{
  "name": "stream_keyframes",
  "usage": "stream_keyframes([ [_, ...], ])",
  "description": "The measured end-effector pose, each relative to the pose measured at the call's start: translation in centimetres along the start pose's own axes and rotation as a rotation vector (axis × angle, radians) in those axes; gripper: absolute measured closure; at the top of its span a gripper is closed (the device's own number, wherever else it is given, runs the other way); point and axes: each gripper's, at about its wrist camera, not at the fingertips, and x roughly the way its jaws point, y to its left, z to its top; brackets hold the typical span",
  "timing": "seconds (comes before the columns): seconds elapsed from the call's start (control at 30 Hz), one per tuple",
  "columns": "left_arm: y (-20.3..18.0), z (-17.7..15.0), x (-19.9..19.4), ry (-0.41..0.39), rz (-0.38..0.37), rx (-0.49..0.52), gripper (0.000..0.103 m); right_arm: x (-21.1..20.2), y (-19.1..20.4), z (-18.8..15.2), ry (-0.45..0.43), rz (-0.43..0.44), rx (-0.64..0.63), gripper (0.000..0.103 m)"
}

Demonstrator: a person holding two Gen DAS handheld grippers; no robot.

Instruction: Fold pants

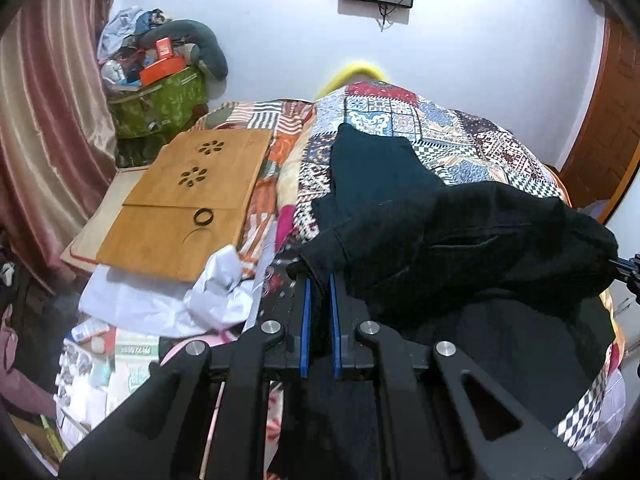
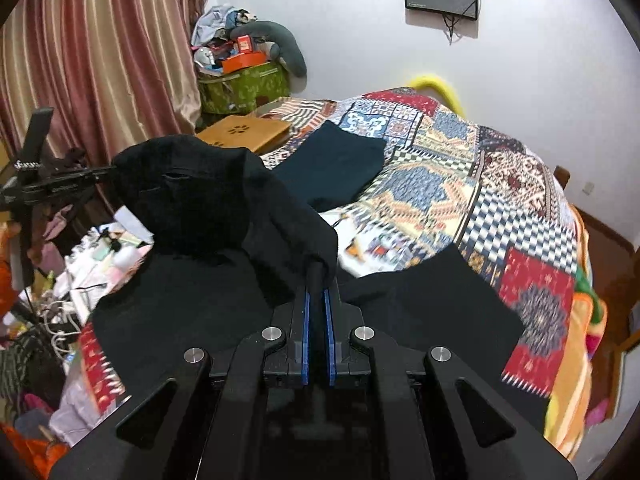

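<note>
Pants (image 1: pixel 460 240), black, are held up over the patchwork bed (image 1: pixel 460 136) by one edge stretched between both tools, lower part draped on the quilt, likely so the lifted end can be carried over for a fold. Left hand-held gripper (image 1: pixel 320 276) is clamped narrow on the fabric; right hand-held gripper (image 2: pixel 318 292) likewise pinched on the other corner. A folded dark garment (image 2: pixel 336 164) lies farther up the bed.

wall (image 1: pixel 480 60) – white | curtain (image 1: pixel 48 120) – striped pink | bed (image 2: pixel 500 184) – patchwork cover
</note>
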Motion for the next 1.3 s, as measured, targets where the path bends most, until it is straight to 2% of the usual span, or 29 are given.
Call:
stream_keyframes([
  [0.1, 0.8, -1.4, -0.8, -0.004, 0.016, -0.017, 0.096, -0.4, -0.1, -1.6, 0.003, 0.049, 0.078, 0.097],
  [0.33, 2.4, -3.2, -3.6, -0.037, 0.044, -0.036, 0.095, -1.7, 1.8, -4.1, 0.022, 0.027, 0.093, 0.092],
  [0.4, 2.2, -3.2, -3.9, -0.039, 0.055, -0.025, 0.095, -2.8, 1.6, -4.1, 0.010, 0.028, 0.101, 0.083],
  [0.57, 1.0, -2.6, -2.4, 0.007, 0.015, -0.024, 0.094, -5.0, 0.0, -3.4, -0.028, 0.001, 0.141, 0.079],
  [0.67, -0.5, -2.0, -0.6, 0.043, -0.020, -0.024, 0.094, -5.5, -1.3, -2.8, -0.053, -0.040, 0.161, 0.067],
  [0.73, -1.7, -1.5, 0.7, 0.064, -0.029, -0.008, 0.089, -5.2, -2.3, -2.2, -0.056, -0.083, 0.157, 0.064],
  [0.83, -3.8, -0.4, 2.6, 0.084, -0.051, 0.025, 0.075, -4.1, -3.8, -1.4, -0.033, -0.122, 0.157, 0.060],
  [1.0, -6.7, 1.6, 5.1, 0.090, -0.069, 0.078, 0.037, -0.7, -7.0, -0.2, 0.030, -0.165, 0.173, 0.058],
  [1.17, -8.7, 3.4, 7.8, 0.109, -0.088, 0.096, 0.024, 3.5, -10.5, 0.7, 0.101, -0.153, 0.242, 0.057],
  [1.23, -9.4, 3.7, 9.3, 0.129, -0.101, 0.099, 0.022, 5.6, -11.8, 0.9, 0.120, -0.188, 0.268, 0.057],
  [1.3, -10.0, 3.9, 10.8, 0.153, -0.106, 0.105, 0.022, 7.5, -13.1, 1.2, 0.144, -0.188, 0.301, 0.057],
])
